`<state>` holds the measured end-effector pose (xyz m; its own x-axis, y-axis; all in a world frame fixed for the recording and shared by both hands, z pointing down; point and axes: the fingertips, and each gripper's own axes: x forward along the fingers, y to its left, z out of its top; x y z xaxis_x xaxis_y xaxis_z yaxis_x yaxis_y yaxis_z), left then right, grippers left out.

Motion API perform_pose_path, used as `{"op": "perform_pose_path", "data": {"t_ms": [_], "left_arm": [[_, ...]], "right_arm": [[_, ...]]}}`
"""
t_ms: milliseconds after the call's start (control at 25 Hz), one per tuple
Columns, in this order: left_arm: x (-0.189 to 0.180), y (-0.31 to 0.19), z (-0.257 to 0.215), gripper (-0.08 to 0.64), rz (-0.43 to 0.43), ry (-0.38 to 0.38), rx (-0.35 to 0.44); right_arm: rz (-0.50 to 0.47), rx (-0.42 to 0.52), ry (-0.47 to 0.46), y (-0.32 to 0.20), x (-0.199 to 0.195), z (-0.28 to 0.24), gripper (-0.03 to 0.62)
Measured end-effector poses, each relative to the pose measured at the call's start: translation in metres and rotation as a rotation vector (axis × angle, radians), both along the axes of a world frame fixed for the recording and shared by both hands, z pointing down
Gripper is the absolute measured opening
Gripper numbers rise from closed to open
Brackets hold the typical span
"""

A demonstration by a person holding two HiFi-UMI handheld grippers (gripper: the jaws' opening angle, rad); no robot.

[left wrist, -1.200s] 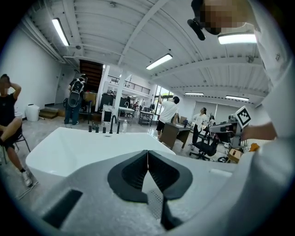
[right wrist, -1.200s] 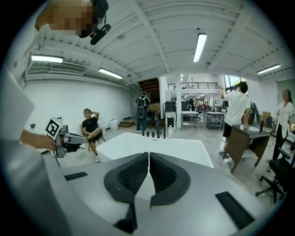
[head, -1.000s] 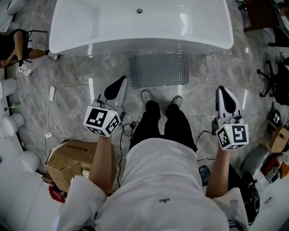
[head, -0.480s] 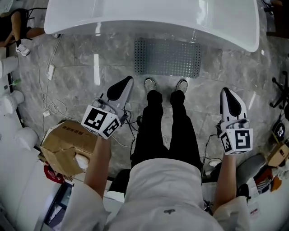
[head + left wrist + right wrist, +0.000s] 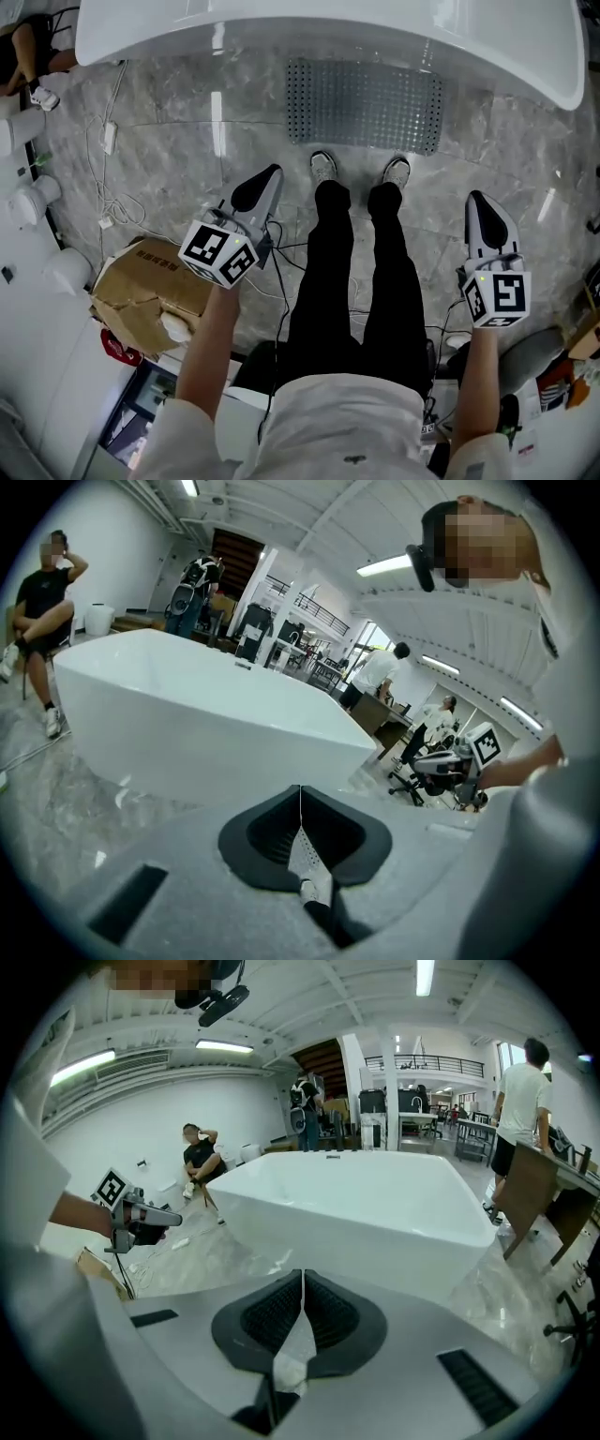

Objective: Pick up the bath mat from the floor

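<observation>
The grey perforated bath mat lies flat on the marble floor, just in front of the white bathtub and beyond the person's shoes. My left gripper is held at waist height left of the legs, jaws shut and empty, pointing toward the mat's left end. My right gripper hangs right of the legs, also shut on nothing. In the left gripper view the jaws meet in front of the tub wall. In the right gripper view the jaws are pressed together, facing the tub. The mat shows in neither gripper view.
A torn cardboard box sits on the floor at lower left, with cables trailing beside it. White fixtures line the left edge. A seated person is beyond the tub's left end; another person stands at right.
The head view has shifted: tub and mat have slid up and right in frame, and the person has stepped back slightly. Both grippers stay shut at about the same height.
</observation>
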<state>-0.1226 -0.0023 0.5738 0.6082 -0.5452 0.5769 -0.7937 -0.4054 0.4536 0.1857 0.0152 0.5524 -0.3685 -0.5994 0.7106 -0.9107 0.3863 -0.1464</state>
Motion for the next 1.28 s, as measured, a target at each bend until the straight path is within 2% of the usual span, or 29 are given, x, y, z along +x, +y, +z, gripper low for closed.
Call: {"op": "perform_pose_path", "data": {"t_ms": [280,520,880,1000,1040,1120,1200,1280], "left_arm": [[-0.004,0.005,0.092,0.014,-0.062,0.041,-0.109],[-0.03,0.014,0.163,0.015,-0.125,0.003,-0.199],[-0.054,0.034,0.287,0.015,-0.081,-0.12,-0.323],[-0.058,0.04,0.327,0.017,-0.047,-0.156,-0.35],[-0.059,0.041,0.338,0.017,-0.039,-0.165,-0.355],[-0.062,0.041,0.359,0.018,-0.031,-0.177,-0.365],[-0.065,0.04,0.381,0.022,-0.029,-0.189,-0.375],[-0.069,0.038,0.402,0.058,-0.027,-0.2,-0.384]], "right_arm": [[-0.012,-0.091,0.019,0.009,0.014,0.09,0.011],[-0.008,-0.148,0.039,0.008,0.023,0.158,0.011],[0.035,-0.271,0.09,0.006,0.044,0.273,0.011],[0.065,-0.306,0.074,0.003,0.048,0.308,0.012],[0.065,-0.317,0.064,0.002,0.046,0.318,0.025],[0.048,-0.327,0.06,-0.001,0.043,0.338,0.092],[0.036,-0.326,0.073,-0.005,0.043,0.358,0.092],[0.035,-0.326,0.086,-0.009,0.045,0.378,0.092]]}}
